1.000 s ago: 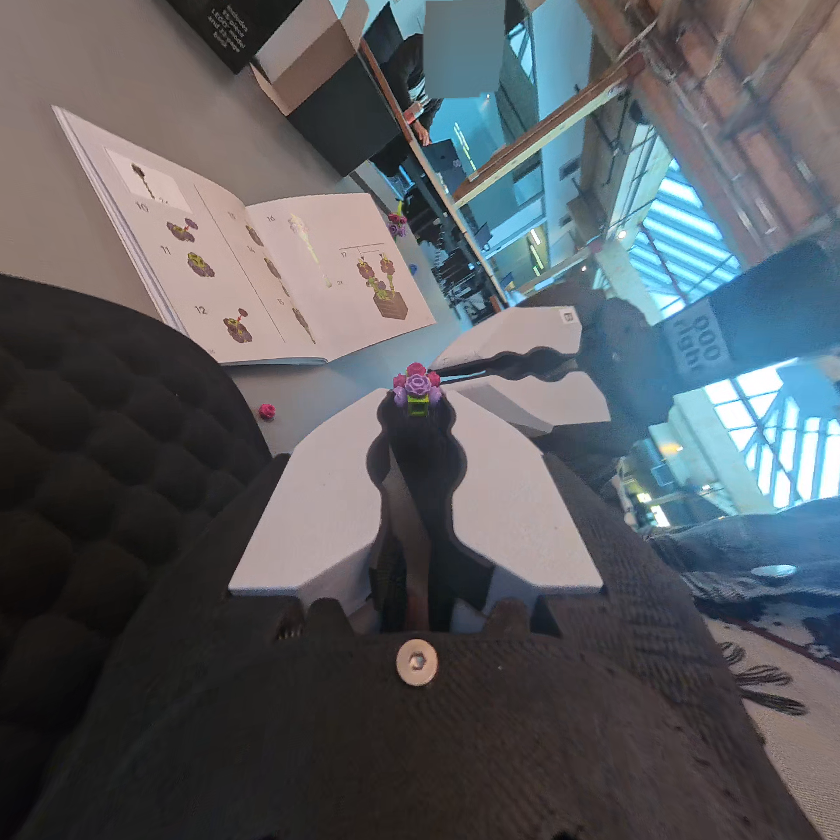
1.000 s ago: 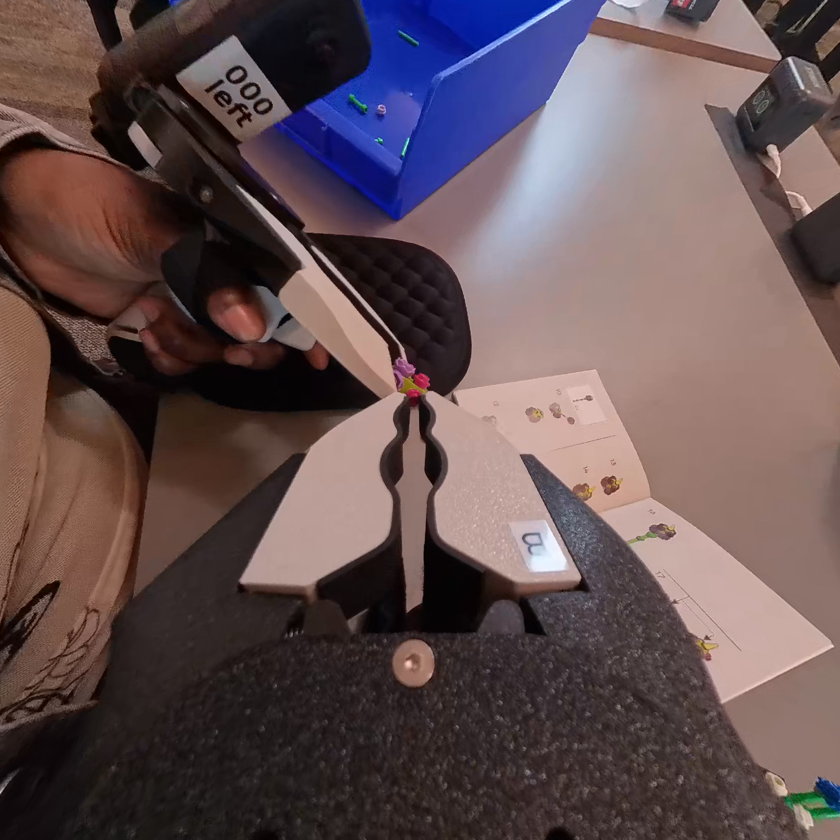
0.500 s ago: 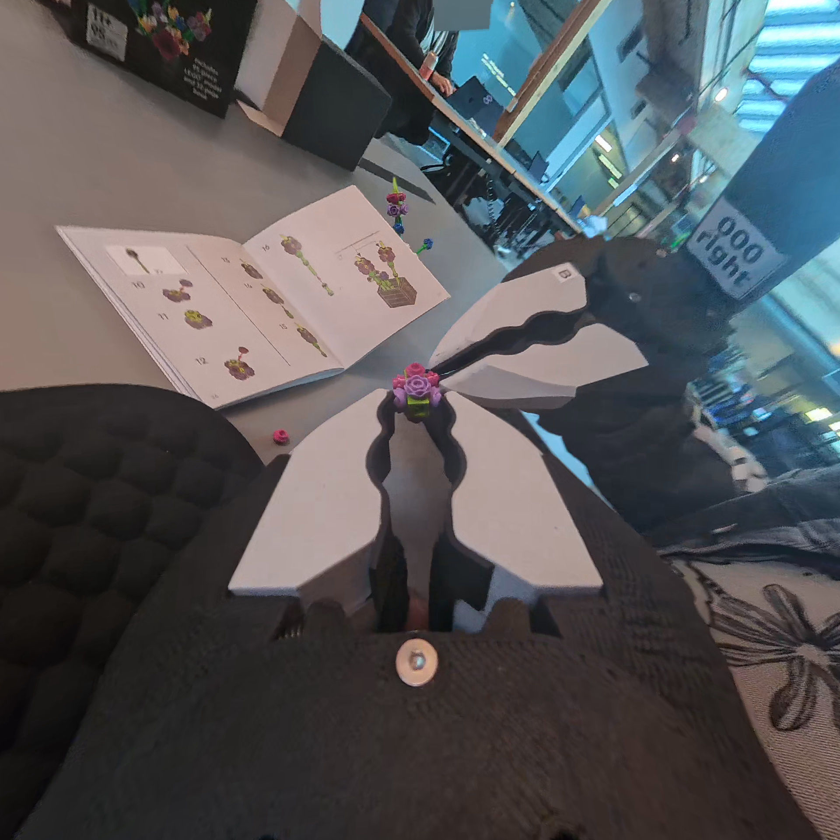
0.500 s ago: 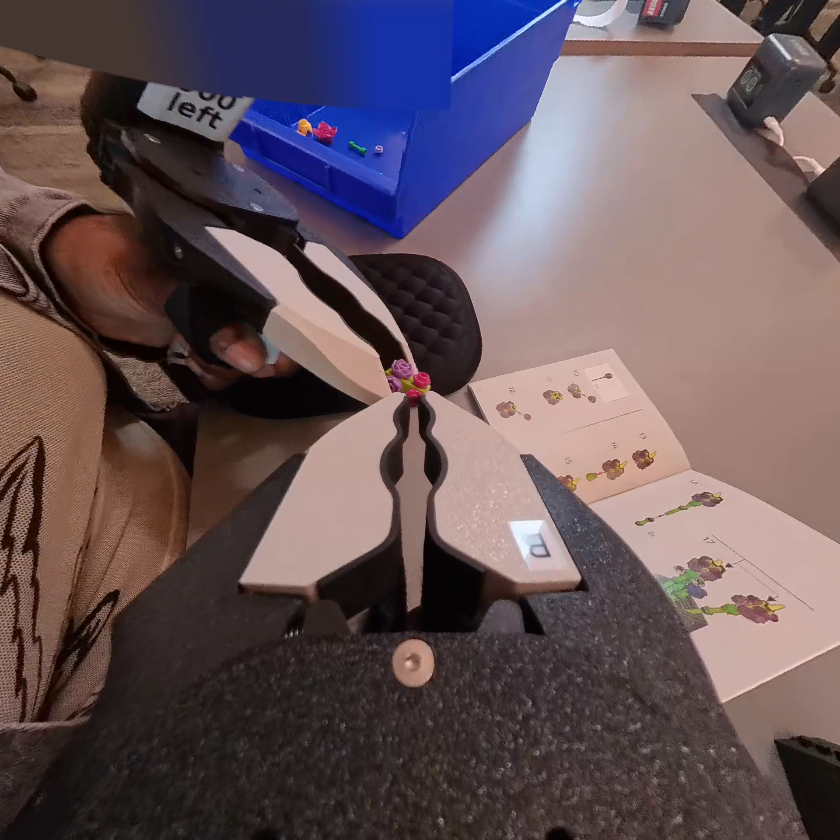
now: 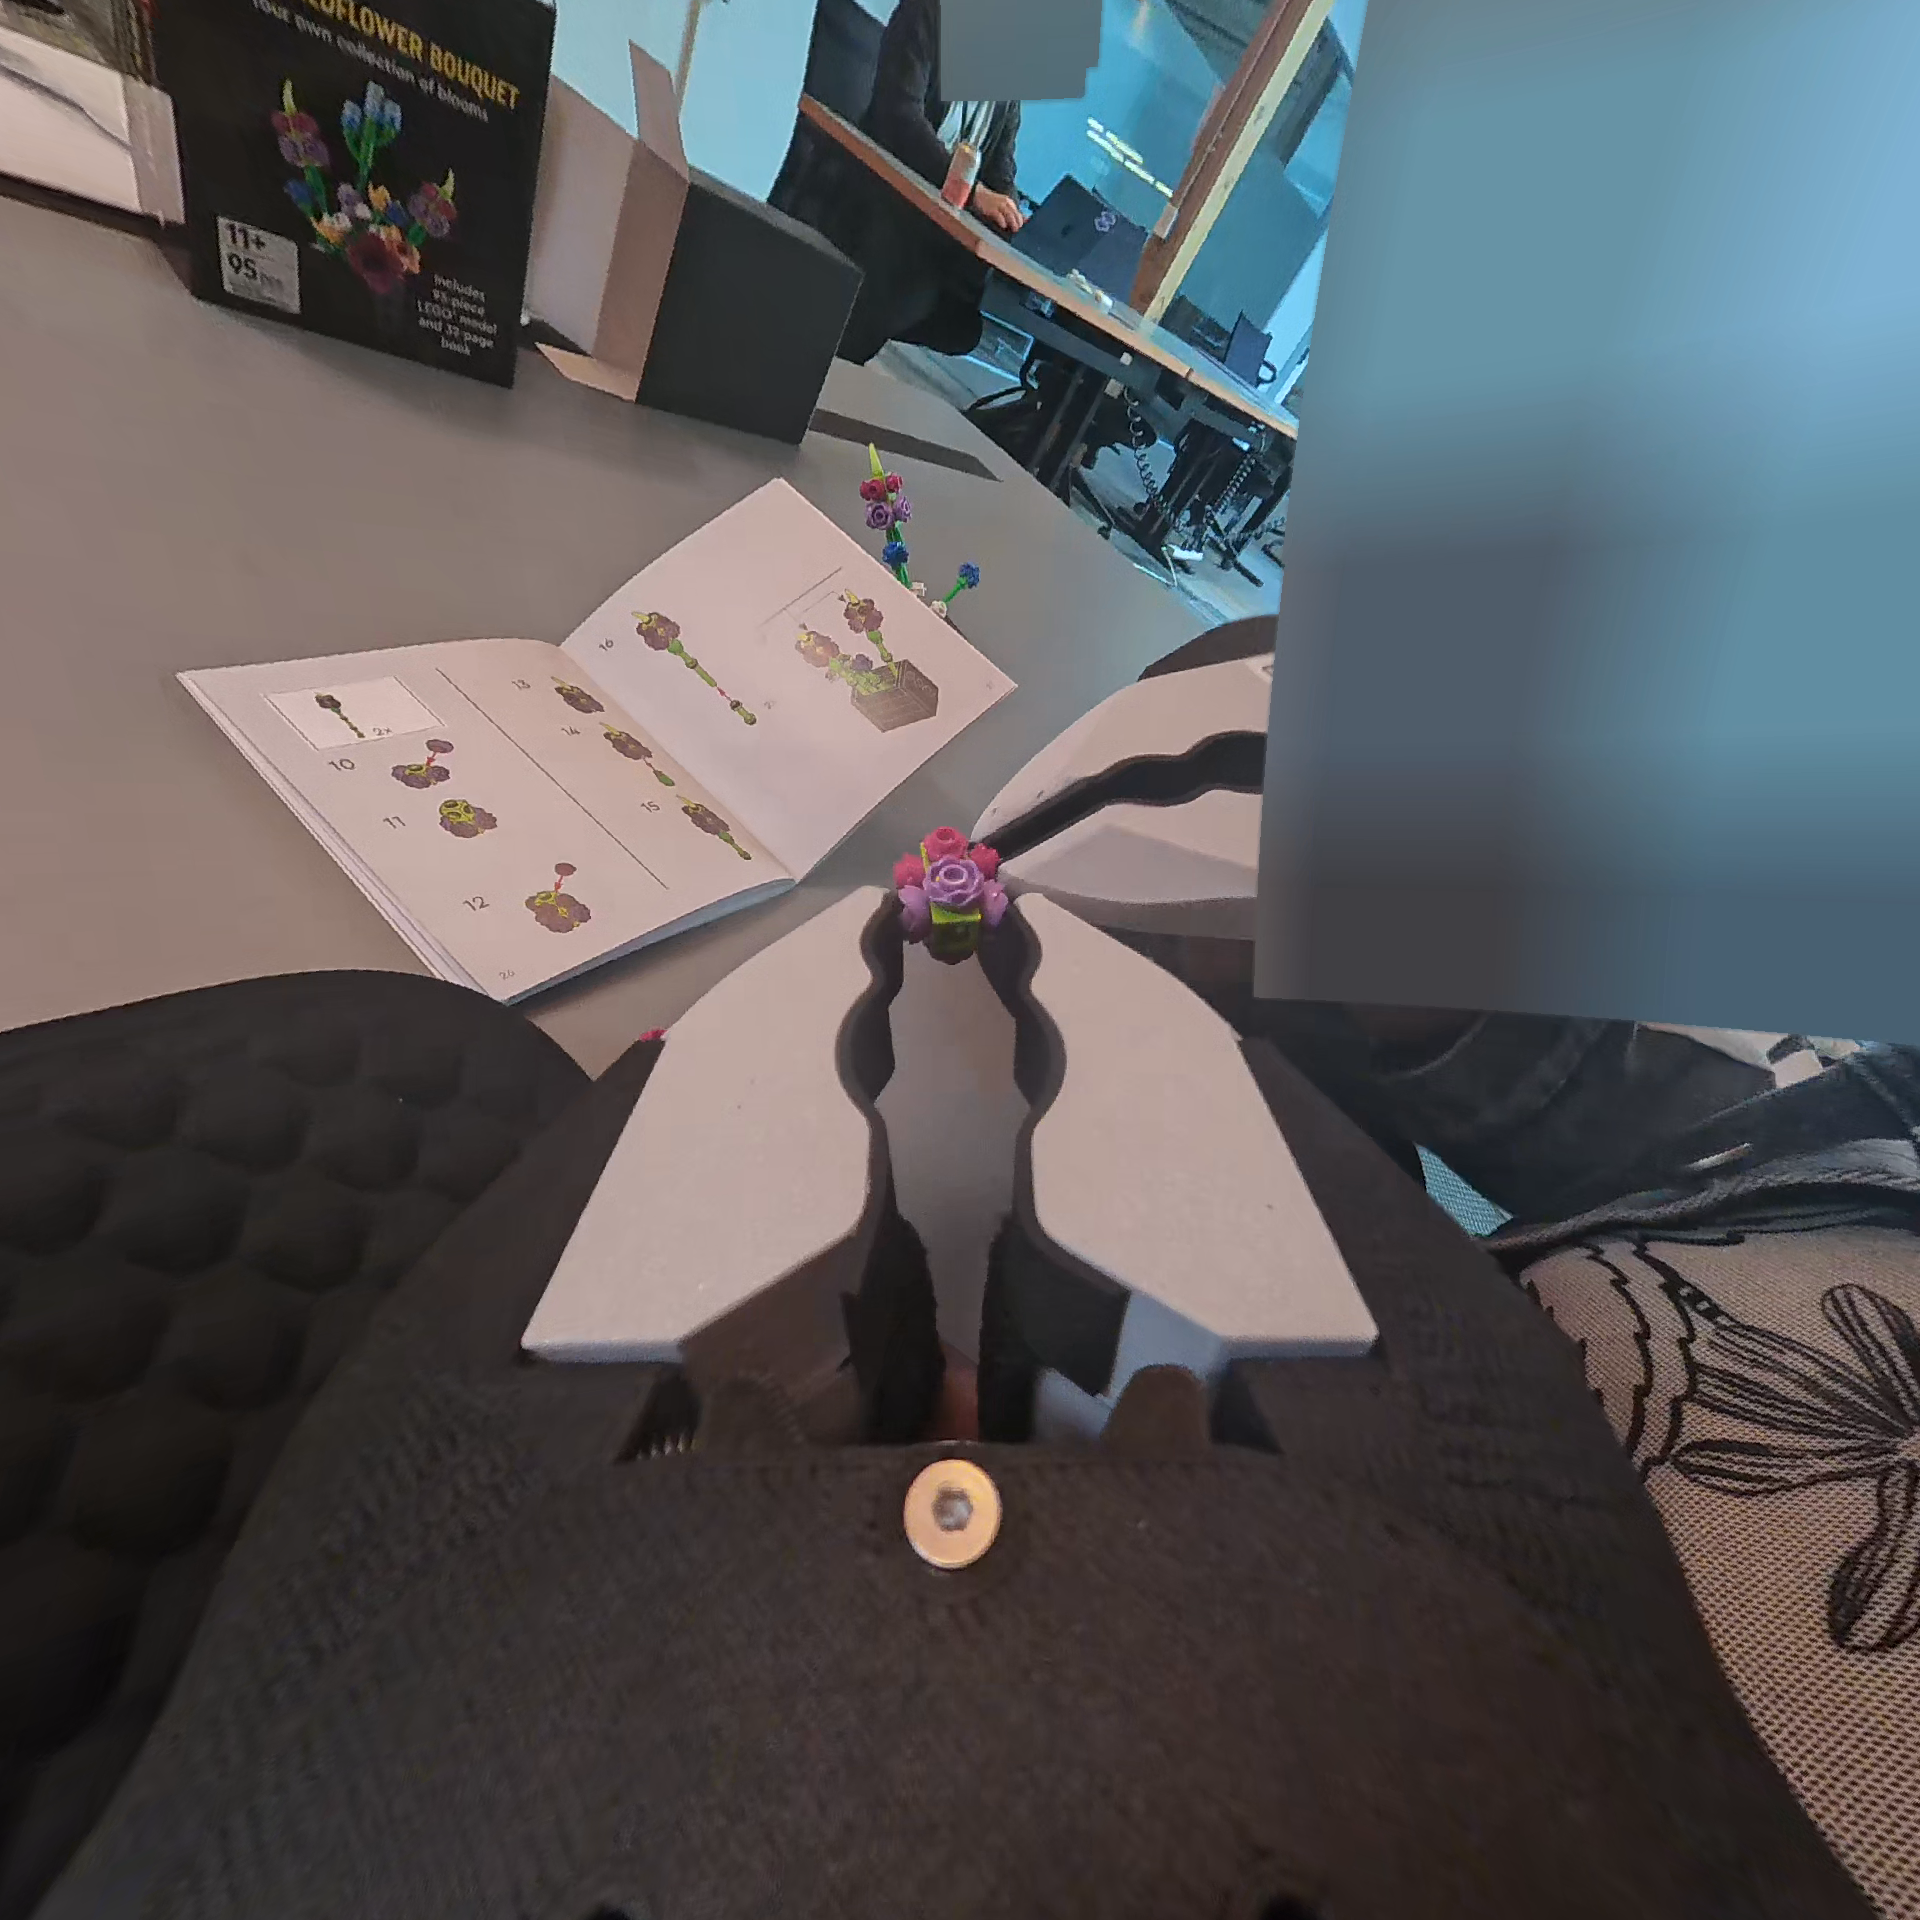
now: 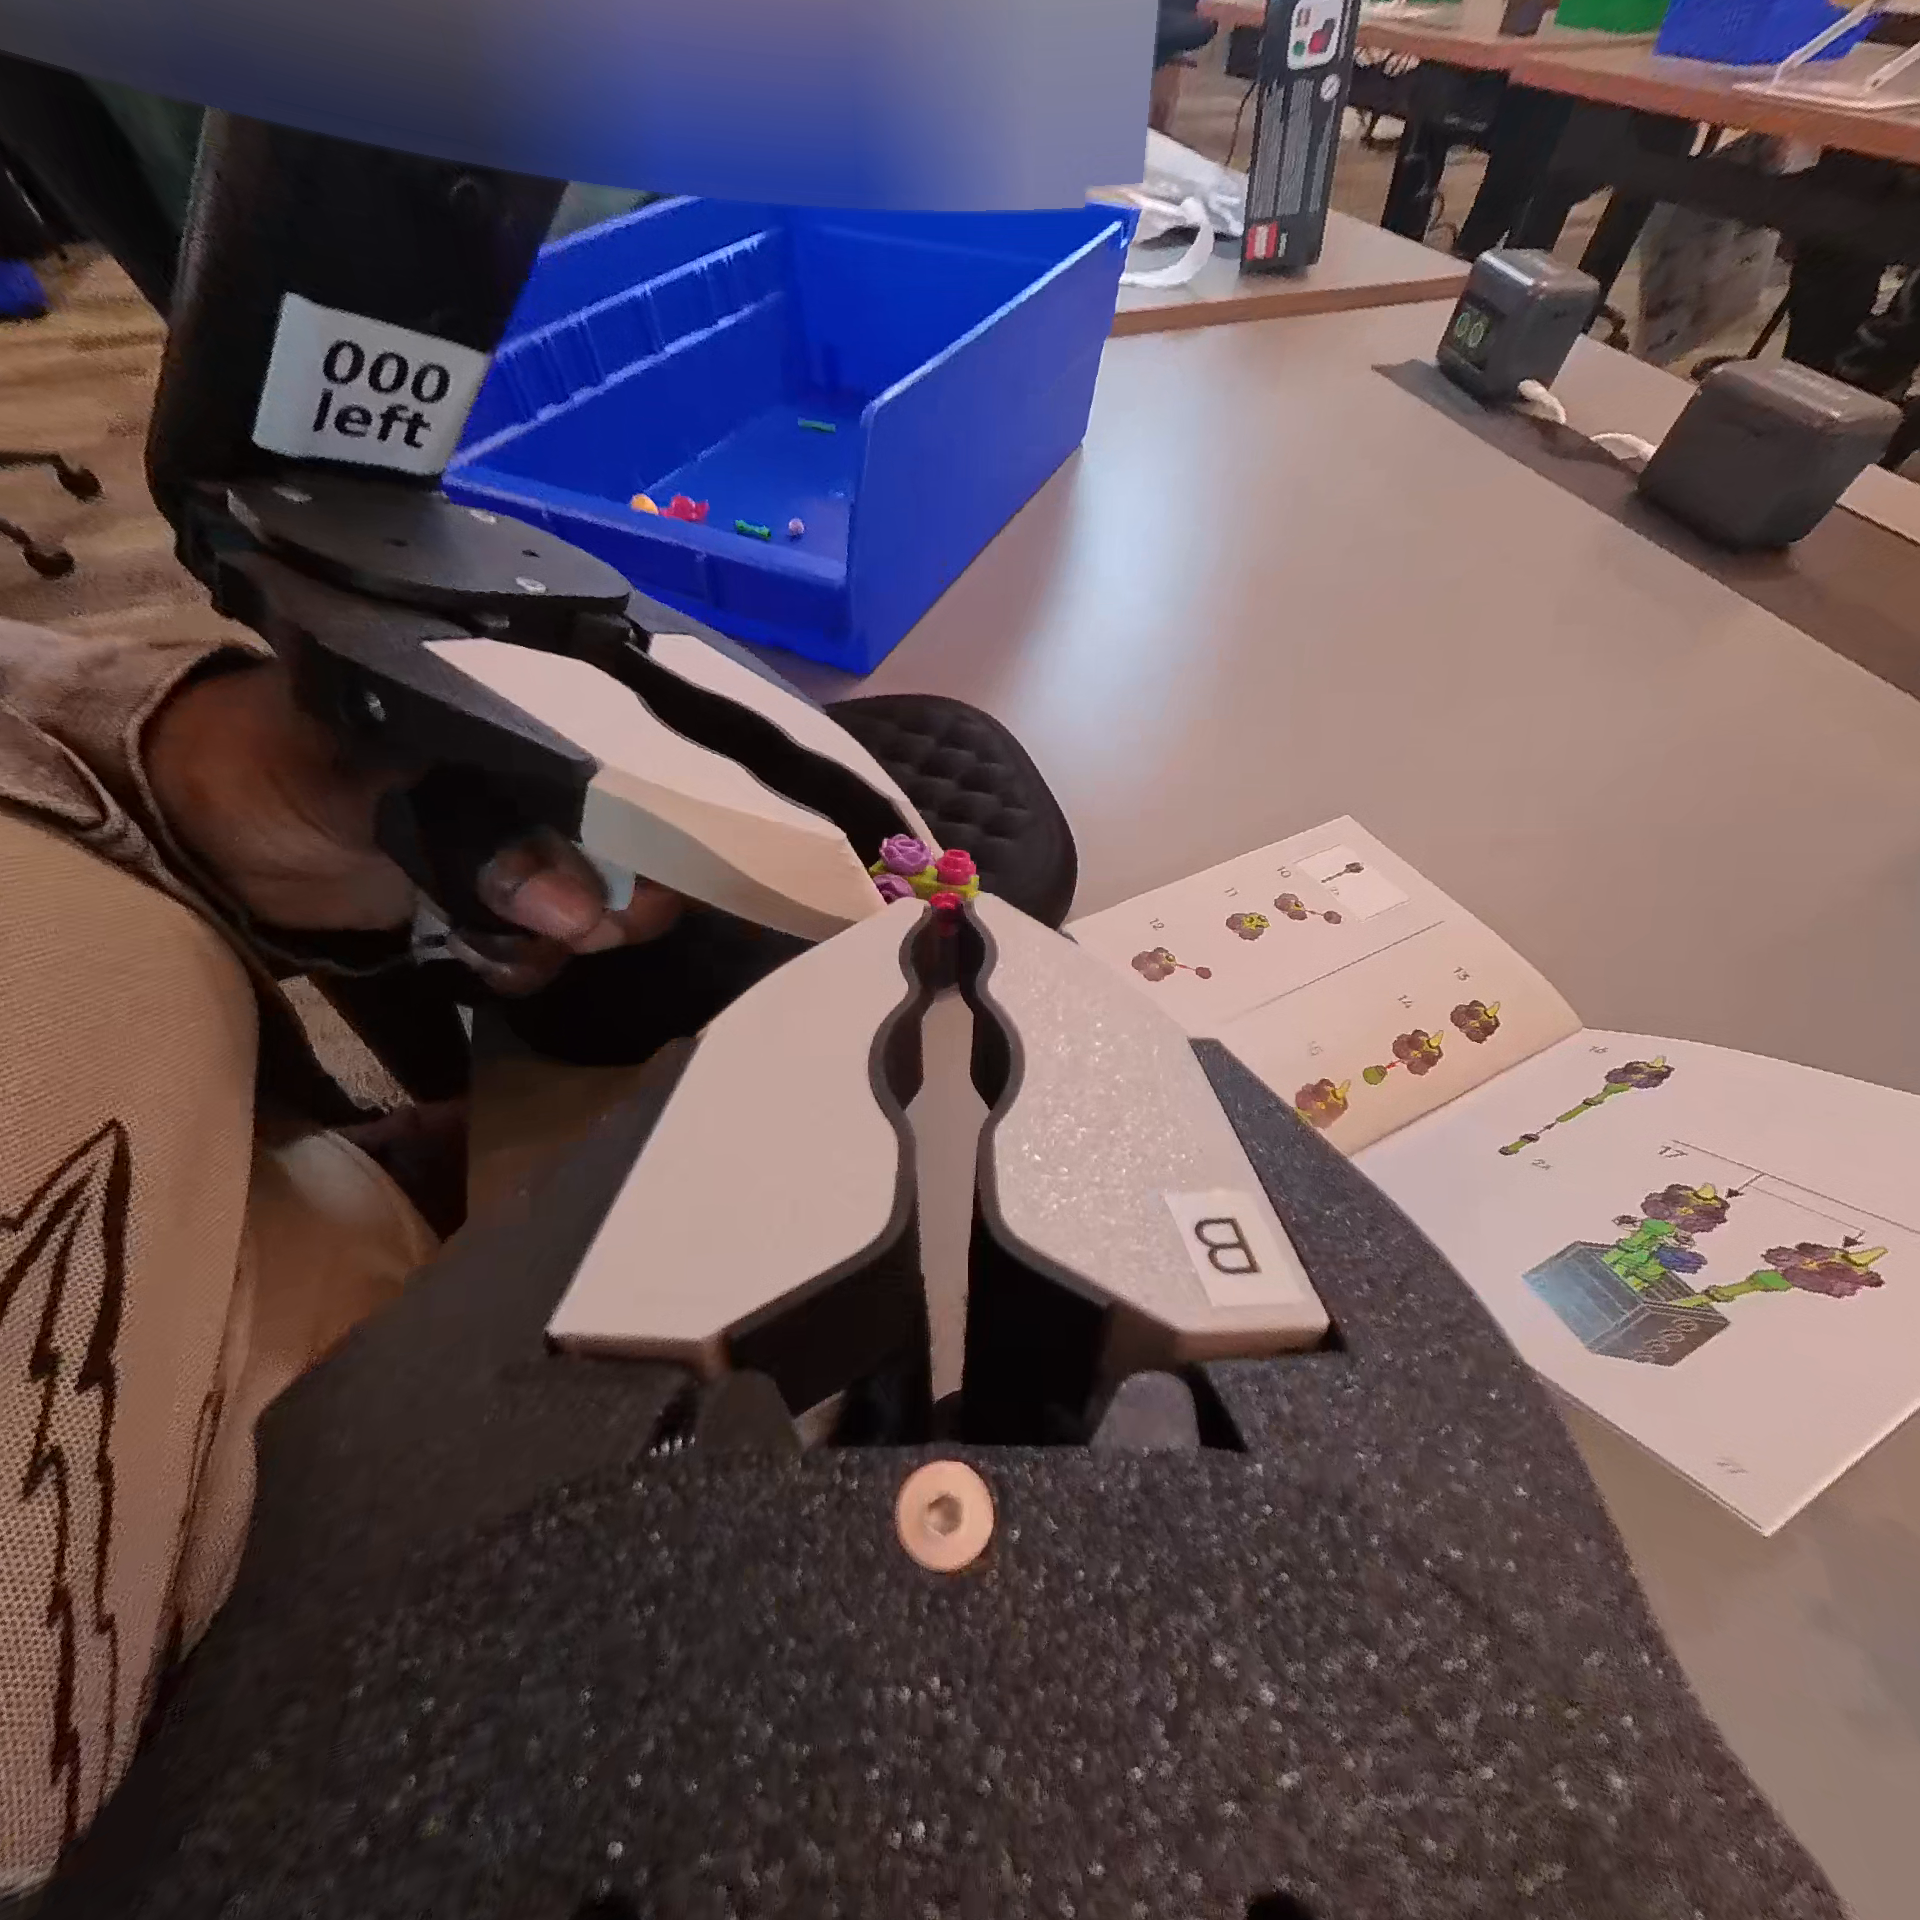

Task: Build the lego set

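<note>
The left tongs (image 5: 948,914) clamp the small purple, pink and lime brick flower cluster (image 5: 948,894) above the open paper instruction booklet (image 5: 582,790), steadying it so the right tongs (image 6: 943,914), pinching a tiny pink stud (image 6: 943,906), can press it on.

Open-plan office or shared workspace. Indicated by: a grey table (image 6: 1351,644) taken as landmark; beyond it, long wooden desks (image 5: 1091,301) with laptops (image 5: 1081,234) and a seated person (image 5: 914,177); a blue parts bin (image 6: 883,416) set on it; small grey devices (image 6: 1766,457) placed along its far edge; patterned carpet (image 6: 62,353) seen beside it.
</note>
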Action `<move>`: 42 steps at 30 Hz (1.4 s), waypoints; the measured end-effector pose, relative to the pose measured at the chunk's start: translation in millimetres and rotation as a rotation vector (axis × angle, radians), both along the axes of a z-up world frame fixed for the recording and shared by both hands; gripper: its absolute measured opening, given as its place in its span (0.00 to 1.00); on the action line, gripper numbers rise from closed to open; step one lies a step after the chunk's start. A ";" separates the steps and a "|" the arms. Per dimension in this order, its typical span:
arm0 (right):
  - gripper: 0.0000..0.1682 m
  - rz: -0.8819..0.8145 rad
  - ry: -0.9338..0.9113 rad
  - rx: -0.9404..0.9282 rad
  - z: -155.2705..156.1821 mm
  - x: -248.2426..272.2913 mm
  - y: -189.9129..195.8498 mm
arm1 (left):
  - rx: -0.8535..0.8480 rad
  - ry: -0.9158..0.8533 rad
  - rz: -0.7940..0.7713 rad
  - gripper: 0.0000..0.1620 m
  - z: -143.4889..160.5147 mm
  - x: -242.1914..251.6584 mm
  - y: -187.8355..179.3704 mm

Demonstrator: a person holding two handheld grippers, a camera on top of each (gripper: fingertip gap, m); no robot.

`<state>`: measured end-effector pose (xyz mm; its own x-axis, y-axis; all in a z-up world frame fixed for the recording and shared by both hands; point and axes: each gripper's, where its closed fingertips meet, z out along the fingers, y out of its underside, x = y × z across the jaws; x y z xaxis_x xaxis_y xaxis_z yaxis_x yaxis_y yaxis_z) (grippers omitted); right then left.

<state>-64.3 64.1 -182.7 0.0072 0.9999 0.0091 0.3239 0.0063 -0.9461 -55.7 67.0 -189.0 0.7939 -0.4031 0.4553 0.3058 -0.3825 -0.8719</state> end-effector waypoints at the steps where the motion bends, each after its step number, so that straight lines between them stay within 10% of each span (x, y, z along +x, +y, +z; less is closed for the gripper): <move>1: 0.02 -0.002 0.017 -0.003 1.7 -0.6 0.0 | 0.010 -0.010 0.002 0.11 2.0 -0.6 -0.2; 15: 0.02 0.066 -0.033 -0.189 7.3 -7.2 1.8 | -0.065 -0.441 -0.052 0.11 8.7 -7.7 2.0; 32: 0.02 0.024 -0.235 0.122 -4.3 -5.8 5.4 | -0.171 -0.453 -0.049 0.11 -2.1 -4.6 4.1; 42: 0.02 -0.002 -0.280 -0.026 -9.7 -3.9 5.8 | -0.175 -0.411 -0.037 0.11 -6.2 -3.7 4.7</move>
